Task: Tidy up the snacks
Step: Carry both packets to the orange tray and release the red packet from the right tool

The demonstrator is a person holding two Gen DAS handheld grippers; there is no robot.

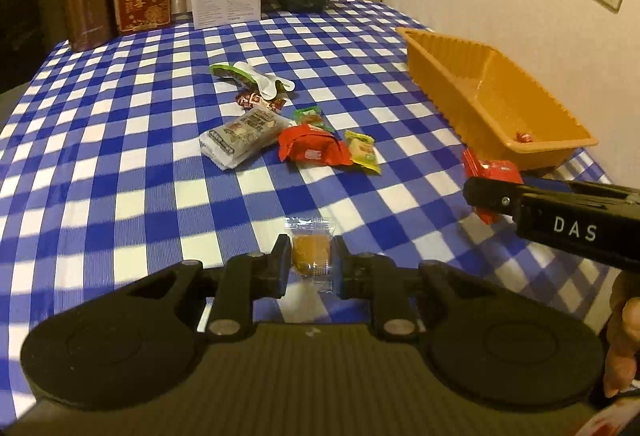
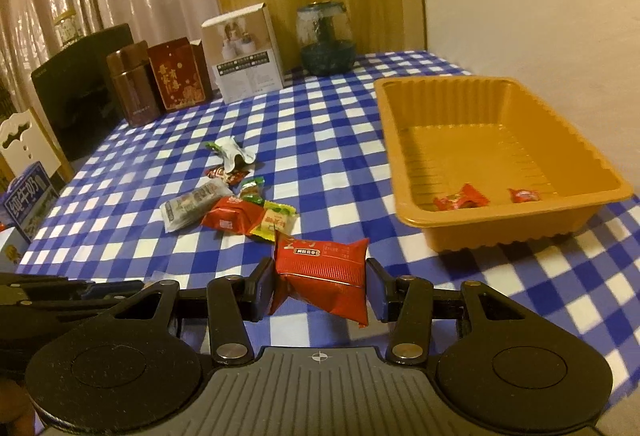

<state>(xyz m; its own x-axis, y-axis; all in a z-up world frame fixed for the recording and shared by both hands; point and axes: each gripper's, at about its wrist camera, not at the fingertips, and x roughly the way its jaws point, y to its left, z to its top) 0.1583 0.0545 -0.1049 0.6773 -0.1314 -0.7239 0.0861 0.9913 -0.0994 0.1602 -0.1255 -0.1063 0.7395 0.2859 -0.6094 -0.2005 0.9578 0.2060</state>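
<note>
Left gripper (image 1: 311,262) nearest, jaws closed onto a small clear-wrapped brown snack (image 1: 311,251), pads pressing its sides, packet lifted above the blue-and-white checked tablecloth (image 1: 120,172). Right gripper (image 2: 320,286) clamped partway on a red foil snack packet with ribbed end seals (image 2: 324,278), packet tilted, held clear of the cloth; from the left wrist view that gripper enters from the right, with part of a hand (image 1: 622,340) behind it. Next out, a loose cluster on the cloth: a second red foil packet (image 2: 232,218), a yellow-green sachet (image 2: 276,220) touching it, a grey-white printed packet (image 2: 192,208) to its left, a small green-and-orange candy (image 2: 252,192), small dark-red wrapped sweets (image 2: 224,174), a crumpled green-and-white wrapper (image 2: 232,154). To the right, an orange ribbed plastic tray (image 2: 404,156) holding two red-wrapped candies (image 2: 460,198), well apart from the cluster. Farthest: two brown tins (image 2: 132,88), a red box with gold print (image 2: 180,74), a white carton (image 2: 244,54), a glass jar (image 2: 326,38).
</note>
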